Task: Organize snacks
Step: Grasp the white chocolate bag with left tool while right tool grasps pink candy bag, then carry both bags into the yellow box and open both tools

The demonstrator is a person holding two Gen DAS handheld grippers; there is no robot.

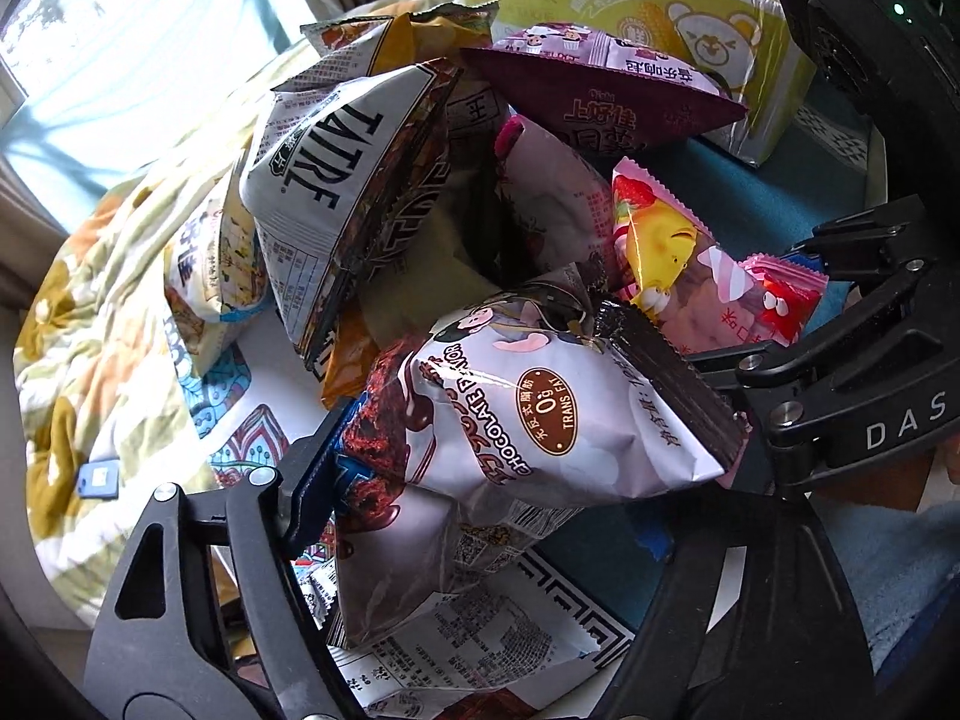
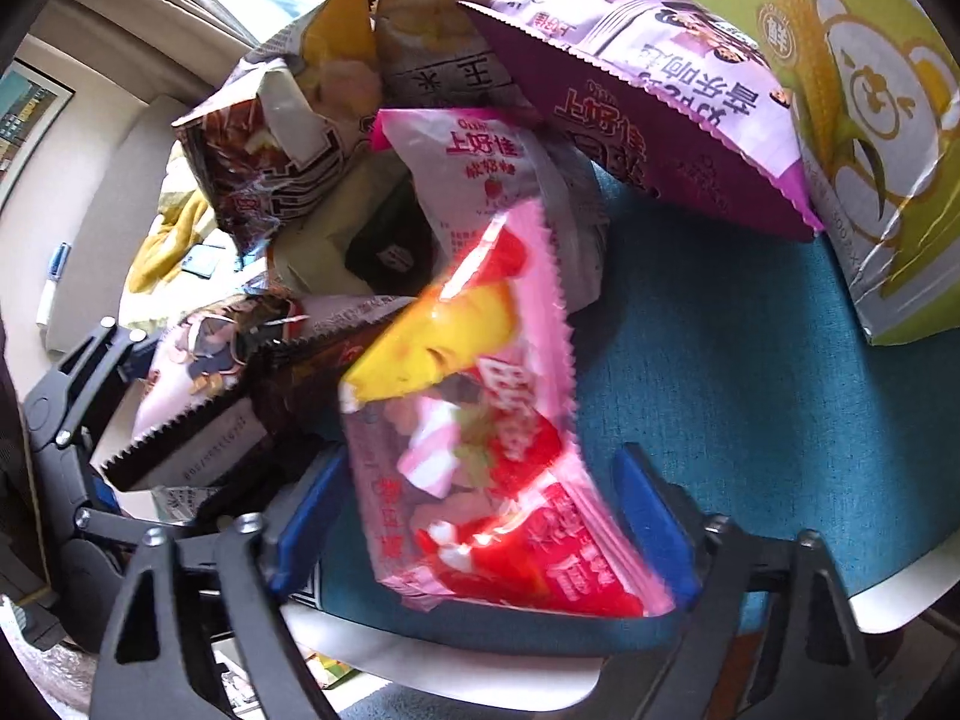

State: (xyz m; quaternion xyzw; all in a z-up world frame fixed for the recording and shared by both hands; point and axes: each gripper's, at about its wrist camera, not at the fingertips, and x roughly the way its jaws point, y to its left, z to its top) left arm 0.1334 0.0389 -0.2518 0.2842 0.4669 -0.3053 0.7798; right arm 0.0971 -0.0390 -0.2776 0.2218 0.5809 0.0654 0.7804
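A heap of snack bags lies on a teal mat (image 2: 720, 360). A white and brown chocolate snack bag (image 1: 540, 420) sits crumpled between the fingers of my left gripper (image 1: 492, 498). The left blue pad touches its edge and the bag hides the other pad. A pink strawberry marshmallow bag (image 2: 510, 564), blurred and bent, stands between the blue pads of my right gripper (image 2: 480, 516), pressed at both sides. In the left wrist view the same pink bag (image 1: 774, 300) lies just right of the chocolate bag, with the right gripper's black body beside it.
A green-yellow corn carton (image 1: 630, 6) stands behind the heap. A white TATRE bag (image 1: 336, 180), a purple bag (image 1: 600, 96) and a pale pink bag (image 2: 480, 162) are piled up. Floral bedding (image 1: 90, 300) and a bright window are at the left.
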